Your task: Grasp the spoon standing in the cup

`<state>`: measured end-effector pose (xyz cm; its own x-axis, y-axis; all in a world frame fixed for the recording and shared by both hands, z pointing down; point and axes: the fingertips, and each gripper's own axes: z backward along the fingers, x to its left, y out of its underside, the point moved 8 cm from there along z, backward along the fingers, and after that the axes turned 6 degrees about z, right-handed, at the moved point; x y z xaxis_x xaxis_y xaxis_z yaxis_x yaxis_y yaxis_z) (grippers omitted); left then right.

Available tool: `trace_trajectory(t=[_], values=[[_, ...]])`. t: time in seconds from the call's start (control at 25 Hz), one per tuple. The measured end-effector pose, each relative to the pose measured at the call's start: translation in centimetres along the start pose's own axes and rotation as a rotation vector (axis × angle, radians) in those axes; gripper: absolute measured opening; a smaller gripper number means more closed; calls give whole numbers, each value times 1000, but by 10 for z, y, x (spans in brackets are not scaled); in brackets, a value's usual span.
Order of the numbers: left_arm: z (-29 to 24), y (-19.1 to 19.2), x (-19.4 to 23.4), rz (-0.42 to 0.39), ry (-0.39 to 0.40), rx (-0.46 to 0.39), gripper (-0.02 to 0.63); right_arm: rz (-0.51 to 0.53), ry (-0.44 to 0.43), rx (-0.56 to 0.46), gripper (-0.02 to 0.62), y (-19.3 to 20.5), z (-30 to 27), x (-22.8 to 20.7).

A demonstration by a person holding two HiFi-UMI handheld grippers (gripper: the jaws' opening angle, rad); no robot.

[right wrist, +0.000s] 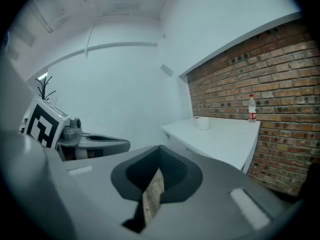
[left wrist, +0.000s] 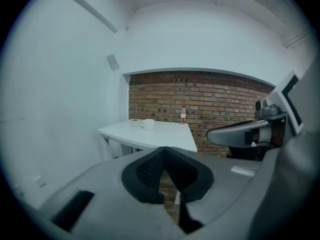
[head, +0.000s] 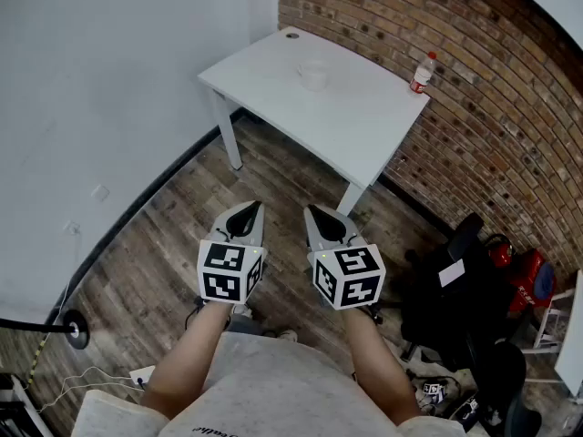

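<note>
A white cup (head: pixel 312 73) stands on the white table (head: pixel 364 126) far ahead of me; the cup (left wrist: pixel 147 124) looks small in the left gripper view, and the cup (right wrist: pixel 203 124) is small in the right gripper view too. No spoon can be made out at this distance. My left gripper (head: pixel 253 208) and right gripper (head: pixel 311 210) hang side by side over the wooden floor, well short of the table. Both are shut, with jaws meeting at the tips and nothing between them. The left gripper (left wrist: pixel 164 150) and right gripper (right wrist: pixel 159 149) both point toward the table.
A plastic bottle (head: pixel 422 71) with a red cap stands at the table's far edge by the brick wall. A small dark disc (head: pixel 291 35) lies at the far left corner. A black office chair (head: pixel 451 289) and red equipment (head: pixel 524 276) stand at right; a black stand (head: pixel 73 328) and cables at left.
</note>
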<state>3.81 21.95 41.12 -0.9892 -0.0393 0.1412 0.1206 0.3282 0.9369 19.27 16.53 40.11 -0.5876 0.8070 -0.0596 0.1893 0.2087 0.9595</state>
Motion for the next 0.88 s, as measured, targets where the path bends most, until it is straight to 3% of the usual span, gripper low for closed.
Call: trace_trajectory(t=[0.44, 0.88], values=[[-34, -12, 24, 11, 21, 3, -5, -14, 21, 8, 6, -6, -37, -14], [-124, -55, 88, 0, 114, 22, -5, -27, 96, 24, 6, -40, -133, -45]])
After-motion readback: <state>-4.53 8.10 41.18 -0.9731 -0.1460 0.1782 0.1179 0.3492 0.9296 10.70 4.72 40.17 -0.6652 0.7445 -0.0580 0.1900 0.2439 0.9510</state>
